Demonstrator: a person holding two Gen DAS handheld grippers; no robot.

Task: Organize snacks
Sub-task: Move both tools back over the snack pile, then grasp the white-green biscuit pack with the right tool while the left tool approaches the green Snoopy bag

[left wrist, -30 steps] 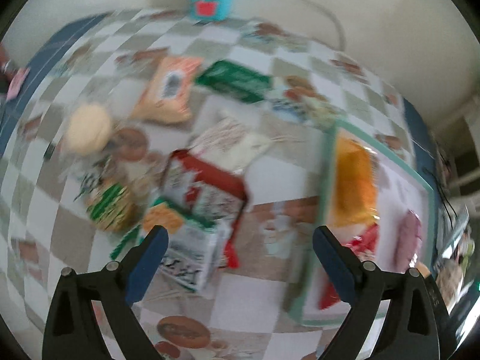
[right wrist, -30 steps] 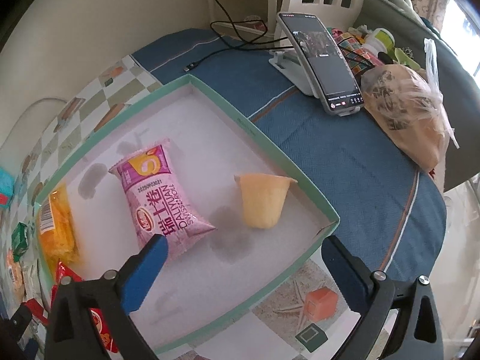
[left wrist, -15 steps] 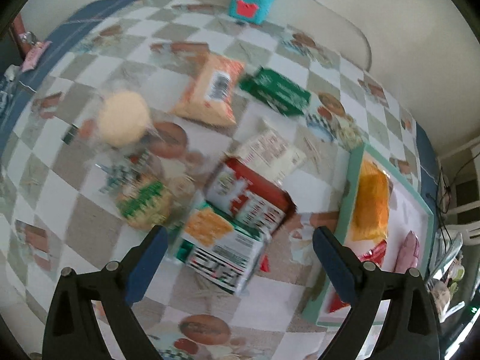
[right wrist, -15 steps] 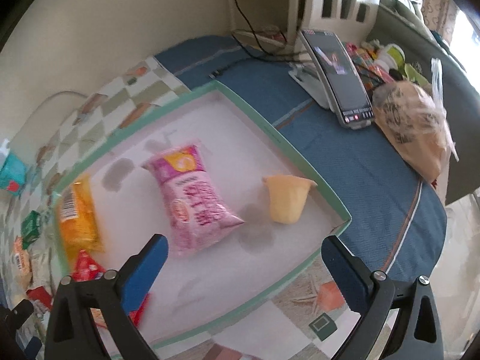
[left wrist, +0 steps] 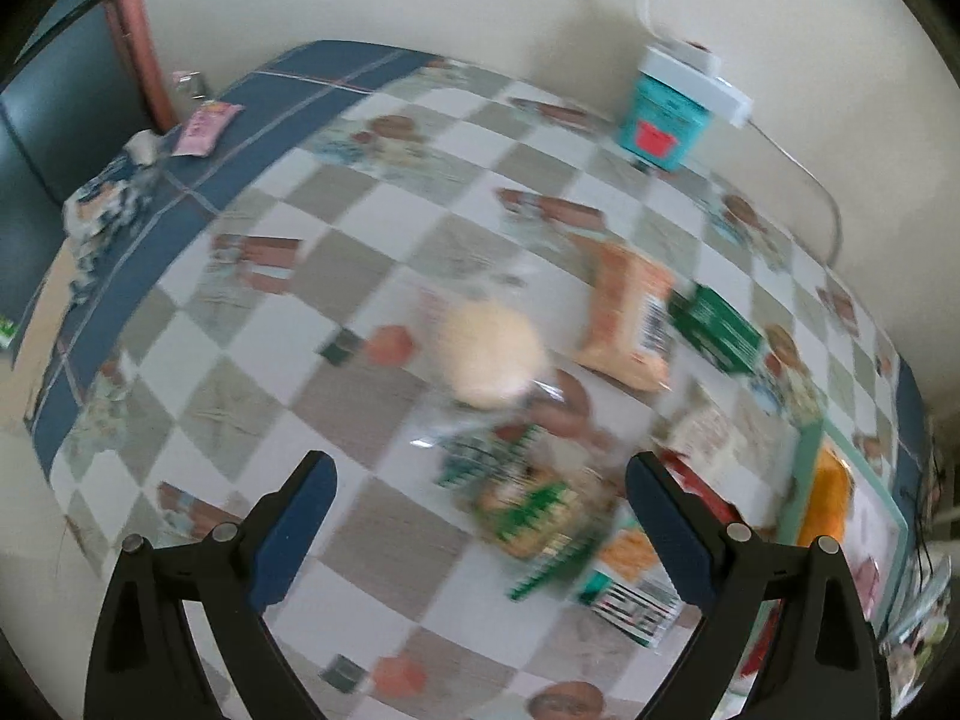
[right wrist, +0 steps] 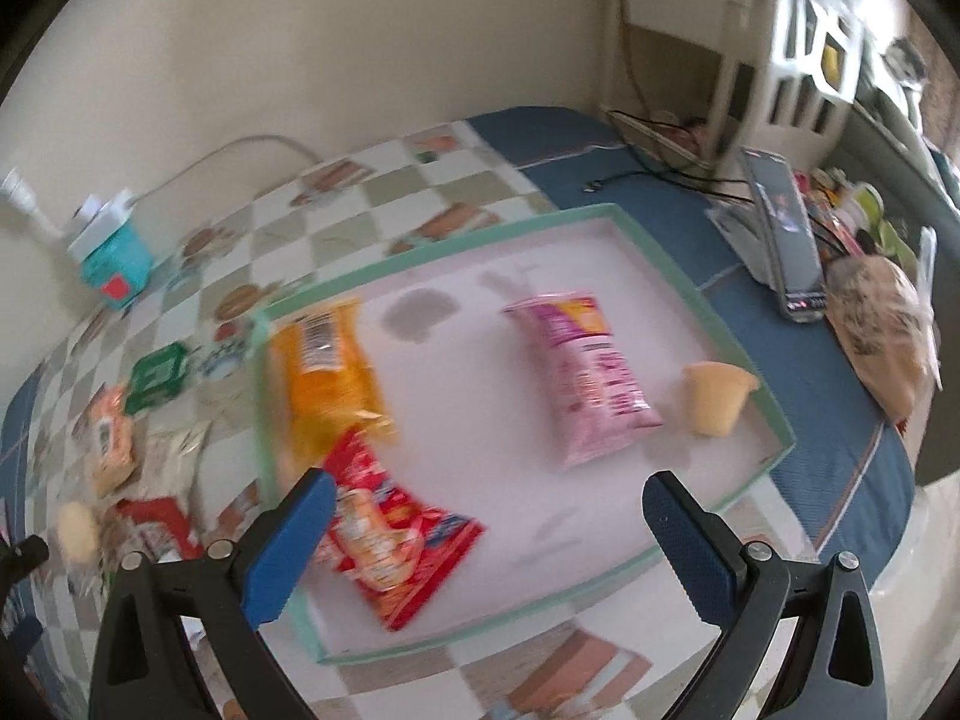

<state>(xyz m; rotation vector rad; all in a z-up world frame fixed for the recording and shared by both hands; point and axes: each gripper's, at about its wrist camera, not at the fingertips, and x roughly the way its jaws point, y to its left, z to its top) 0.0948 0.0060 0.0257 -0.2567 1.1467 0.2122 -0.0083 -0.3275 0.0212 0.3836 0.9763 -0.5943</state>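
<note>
The checkered table [left wrist: 372, 420] fills both views. The green-rimmed tray [right wrist: 744, 333] sits just past the right gripper [right wrist: 486, 540], holding an orange bag [right wrist: 324, 372], pink bag [right wrist: 591, 378], red bag [right wrist: 396, 546] and yellow cup [right wrist: 717, 399]. The left gripper [left wrist: 480, 528] hangs over a blurry snack pile [left wrist: 540, 516]. Both spread wide, gripping nothing.

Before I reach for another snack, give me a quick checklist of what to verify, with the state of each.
1. Left gripper open and holding nothing: ok.
2. Right gripper open and holding nothing: ok.
3. Free space in the green-rimmed white tray: ok, bare floor between the pink wafer packet and the red chip bag.
4. Loose snacks left on the checkered tablecloth: ok, several.
5. Sharp view of the green-striped packet below the left gripper: not ok, blurred.
</note>
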